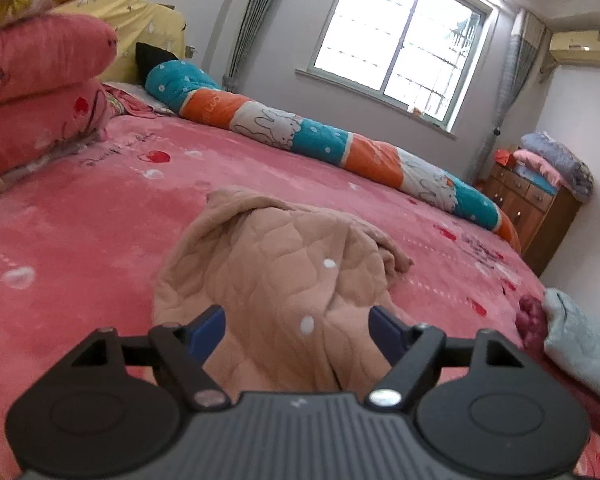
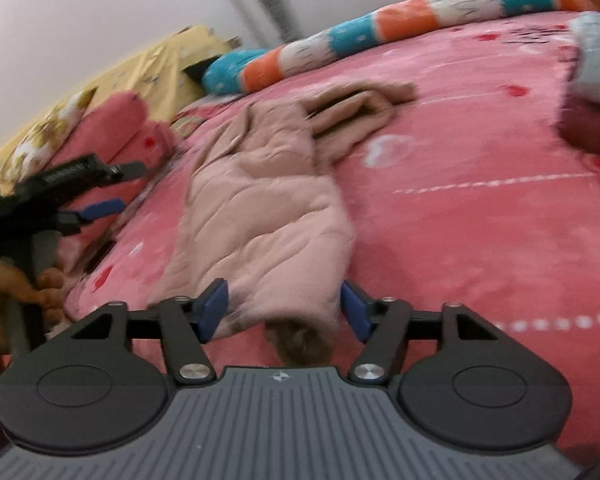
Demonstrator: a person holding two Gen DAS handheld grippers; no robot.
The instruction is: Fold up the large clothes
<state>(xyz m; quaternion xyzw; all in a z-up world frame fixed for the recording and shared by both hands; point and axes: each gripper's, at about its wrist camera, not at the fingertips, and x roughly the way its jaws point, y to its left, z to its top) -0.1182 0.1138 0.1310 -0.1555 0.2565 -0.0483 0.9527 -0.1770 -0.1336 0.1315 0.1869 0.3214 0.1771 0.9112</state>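
Note:
A beige-pink quilted garment with white dots lies crumpled in a long strip on the pink bedspread. My left gripper hovers over its near end, open, with the cloth lying between the blue pads untouched. In the right wrist view the same garment stretches away from me, its near end between the wide-open fingers of my right gripper; the pads do not press on it. The left gripper shows at the left edge, open, held by a person's hand.
A rolled blue, orange and white duvet lies along the far side of the bed. Stacked pink pillows sit at the left. A folded light-blue cloth rests at the right edge. A wooden dresser stands by the wall.

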